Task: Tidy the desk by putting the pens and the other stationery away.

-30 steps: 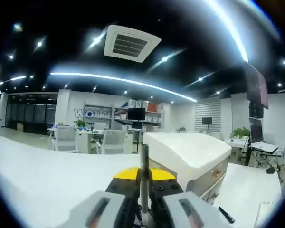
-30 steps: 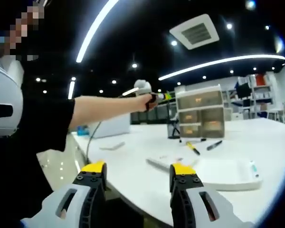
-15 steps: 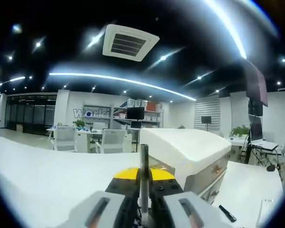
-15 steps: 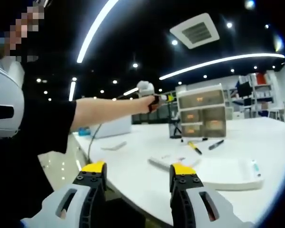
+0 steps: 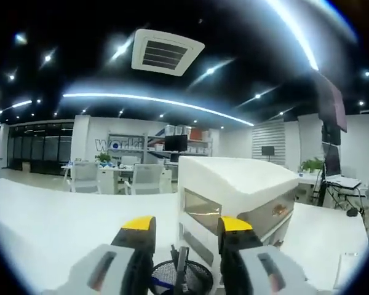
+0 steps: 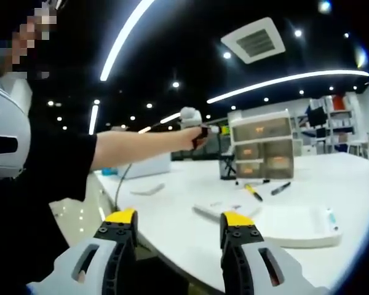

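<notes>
My left gripper [image 5: 186, 225] is open just above a black mesh pen holder [image 5: 197, 275]. A grey pen [image 5: 181, 268] stands inside the holder between the jaws. Behind it rises a white drawer unit [image 5: 240, 190]. The right gripper view looks across the white desk [image 6: 172, 215] at the person's outstretched arm, which holds the left gripper [image 6: 203, 129] over the pen holder [image 6: 226, 168] beside the drawer unit [image 6: 261, 144]. A yellow-and-black pen [image 6: 252, 192] and a black pen [image 6: 279, 187] lie on the desk. My right gripper [image 6: 178, 220] is open and holds nothing.
A white tray [image 6: 292, 222] with a small pen [image 6: 328, 216] in it lies at the front right. A flat white item [image 6: 216, 212] rests beside it, another [image 6: 146, 188] farther left. The desk's edge runs close under my right jaws.
My left gripper has opened and let go of the grey pen, which now stands in the mesh holder below. The right gripper has stayed put.
</notes>
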Motion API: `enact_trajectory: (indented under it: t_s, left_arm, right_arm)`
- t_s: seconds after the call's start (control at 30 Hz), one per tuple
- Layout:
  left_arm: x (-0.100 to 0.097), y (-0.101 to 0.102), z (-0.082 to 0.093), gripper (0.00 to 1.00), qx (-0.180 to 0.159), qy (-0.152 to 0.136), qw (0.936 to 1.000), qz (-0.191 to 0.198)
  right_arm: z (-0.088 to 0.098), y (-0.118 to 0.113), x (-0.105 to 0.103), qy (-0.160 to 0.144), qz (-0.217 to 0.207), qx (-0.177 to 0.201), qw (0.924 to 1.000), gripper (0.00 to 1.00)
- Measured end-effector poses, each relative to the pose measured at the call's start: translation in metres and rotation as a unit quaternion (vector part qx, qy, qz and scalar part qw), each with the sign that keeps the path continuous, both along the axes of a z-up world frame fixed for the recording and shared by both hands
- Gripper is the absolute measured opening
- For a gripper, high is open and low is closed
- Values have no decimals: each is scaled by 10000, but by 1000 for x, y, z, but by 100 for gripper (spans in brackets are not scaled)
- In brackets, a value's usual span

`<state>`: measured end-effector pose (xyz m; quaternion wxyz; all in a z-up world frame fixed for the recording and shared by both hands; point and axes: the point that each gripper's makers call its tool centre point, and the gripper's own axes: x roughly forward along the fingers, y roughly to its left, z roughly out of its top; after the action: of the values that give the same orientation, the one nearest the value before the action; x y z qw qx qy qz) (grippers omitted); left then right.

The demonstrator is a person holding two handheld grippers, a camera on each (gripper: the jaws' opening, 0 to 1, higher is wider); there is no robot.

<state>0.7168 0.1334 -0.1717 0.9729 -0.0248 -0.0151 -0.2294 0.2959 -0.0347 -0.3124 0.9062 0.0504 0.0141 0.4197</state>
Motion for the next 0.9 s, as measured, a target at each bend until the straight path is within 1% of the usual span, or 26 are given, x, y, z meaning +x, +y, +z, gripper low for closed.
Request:
enact_trajectory:
  t_s: [0.03,0.07,0.1,0.2,0.3,0.43,0.53,0.6,0.63,0.67,0.73,0.77,0.8,0.9]
  left_arm:
    - [-16,-9,-1,43,62,-137,9999,-37]
    - [-22,-12,-3,44,110,-144,9998,-95]
    - [-20,-10,-6,45,70,-52,9999,-129]
    - [-29,-11,-8,47,62,-84,9995,-313]
    - [-43,-7,-16,48,57,-56,9990,-429]
    - [-69,0,-23,49,-37,-80,9985,-532]
    - [-92,1,-24,49,23,-192,9980,-603]
    - [-104,1,-26,49,16,-218,9977,-637]
    - [-106,4,-26,49,-47,-184,9975,-677]
    - [-110,7,-25,49,-103,-220,9973,-688]
    - [-125,9,-28,49,-105,-228,9972,-710]
    - [-129,10,-29,50,-78,-239,9971,-714]
    - [-138,11,-31,50,-64,-259,9969,-734]
    - [-158,13,-37,52,-53,-287,9963,-812]
  right_arm:
    - [0,0,0,3,-8,-5,10000,52]
    - [-1,0,1,9,-18,-6,10000,52]
    - [-1,-1,1,16,-27,-4,10000,52]
    - [-1,-2,2,37,-57,4,10000,52]
    - [-2,-1,2,47,-69,-31,10000,52]
    - [-1,-2,3,34,-96,-65,9999,52]
    - [1,-4,4,18,-144,-81,9999,52]
    - [1,-5,5,12,-178,-80,9998,52]
    - [1,-6,6,11,-194,-80,9998,52]
    - [2,-6,6,13,-210,-81,9997,52]
    - [1,-7,7,21,-238,-81,9997,52]
    - [1,-8,7,24,-248,-84,9997,52]
    - [1,-8,8,30,-267,-90,9996,52]
    - [1,-9,8,32,-291,-102,9995,52]
